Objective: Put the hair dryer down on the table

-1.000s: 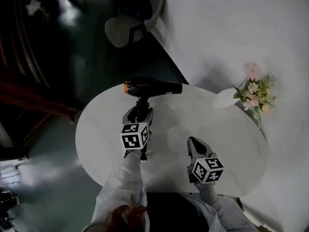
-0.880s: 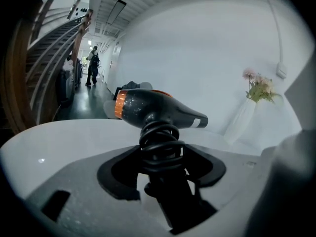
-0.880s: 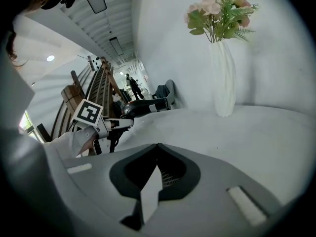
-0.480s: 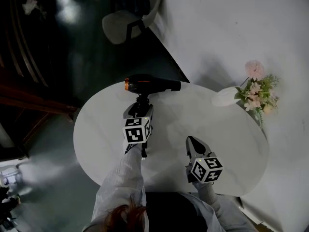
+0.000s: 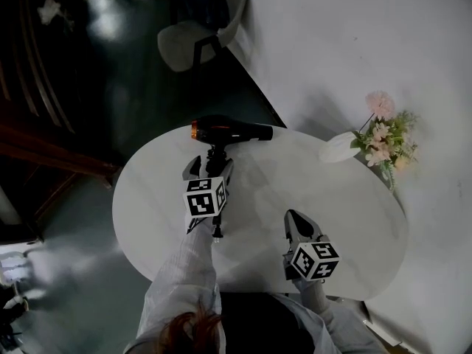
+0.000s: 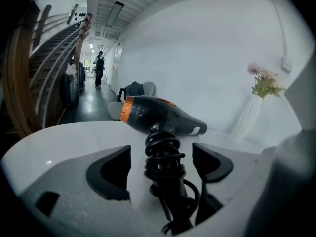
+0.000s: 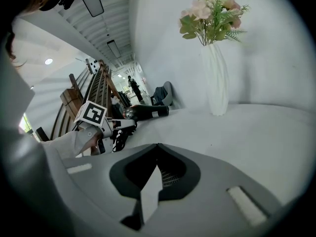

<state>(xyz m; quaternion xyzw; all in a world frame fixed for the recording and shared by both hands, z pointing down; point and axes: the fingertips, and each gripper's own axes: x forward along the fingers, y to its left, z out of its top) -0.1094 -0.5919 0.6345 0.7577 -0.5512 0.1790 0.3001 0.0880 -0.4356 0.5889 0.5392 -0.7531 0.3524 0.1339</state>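
Observation:
A black hair dryer [image 5: 232, 130] with an orange rear ring lies on its side at the far edge of the white round table [image 5: 332, 198]. Its cord is coiled round the handle [image 6: 163, 157], which points toward me. My left gripper [image 5: 210, 169] straddles that handle and its jaws are opening. In the left gripper view [image 6: 162, 154] a gap shows between each pad and the coiled handle. My right gripper [image 5: 295, 218] rests shut near the table's front and holds nothing. From the right gripper view, the dryer [image 7: 145, 111] lies far left.
A white vase [image 5: 338, 147] with pink flowers [image 5: 383, 135] stands at the table's right back edge. A chair [image 5: 203, 21] with dark cloth on it stands on the floor beyond the table. A dark wooden stair rail [image 6: 29, 73] runs at the left.
The left gripper's jaws have spread away from the hair dryer's handle, letting it go. The dryer stays where it lay on the table. The right gripper has not moved.

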